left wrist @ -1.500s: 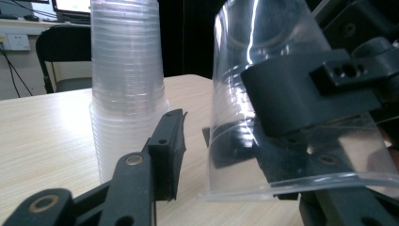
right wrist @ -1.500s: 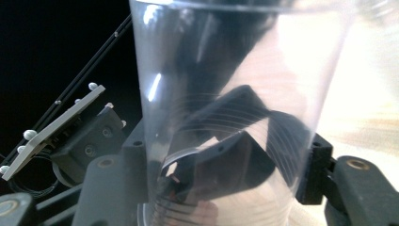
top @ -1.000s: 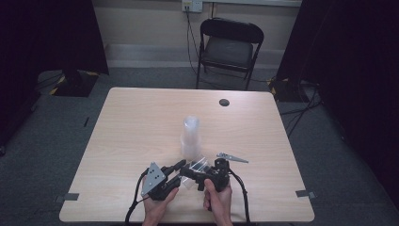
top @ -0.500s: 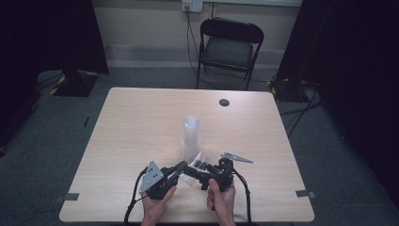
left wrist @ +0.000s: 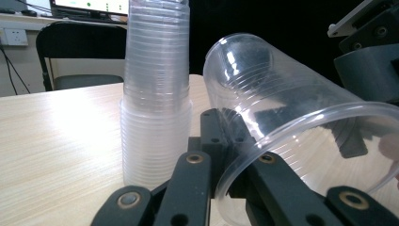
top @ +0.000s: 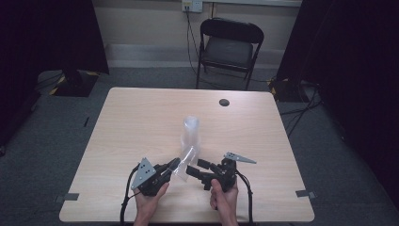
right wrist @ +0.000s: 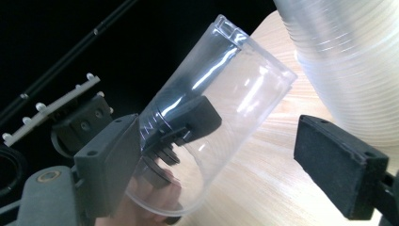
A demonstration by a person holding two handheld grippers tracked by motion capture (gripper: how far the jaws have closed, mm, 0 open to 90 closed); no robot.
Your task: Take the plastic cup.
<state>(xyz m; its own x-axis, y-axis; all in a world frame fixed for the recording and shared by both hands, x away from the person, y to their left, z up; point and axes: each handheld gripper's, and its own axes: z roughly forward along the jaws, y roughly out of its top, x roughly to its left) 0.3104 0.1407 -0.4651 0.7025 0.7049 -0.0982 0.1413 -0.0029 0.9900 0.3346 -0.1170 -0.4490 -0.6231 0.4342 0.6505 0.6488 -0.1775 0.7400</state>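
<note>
Compared with one second earlier, both hands sit slightly nearer the table's near edge, and the grippers and single cup have shifted little. High view: a light wooden table [top: 141, 122] carries an upright stack of clear plastic cups [top: 190, 132] near its middle. Just in front of the stack, a single clear cup [top: 184, 160] is held tilted above the tabletop, between the two grippers. The left gripper [top: 168, 168], held by the person's left hand [top: 149, 202], reaches toward the cup from the left; the right gripper [top: 195, 170], held by the right hand [top: 225, 200], reaches from the right. A small dark disc [top: 224, 102] lies near the far edge of the table, and a black folding chair [top: 228, 49] stands on the floor beyond it.

Left gripper view: the single cup [left wrist: 301, 127] lies on its side with its open rim toward the camera. The rim wall passes between the two black jaws, one jaw inside the cup and one outside, so the left gripper [left wrist: 230, 162] is closed on the rim. The stack [left wrist: 155, 89] stands just behind, to the left.

Right gripper view: the right gripper [right wrist: 226, 155] has its jaws wide apart, gripping nothing; the cup [right wrist: 211, 117] hangs near its left jaw, and contact cannot be told. The stack [right wrist: 348, 56] rises at upper right.
</note>
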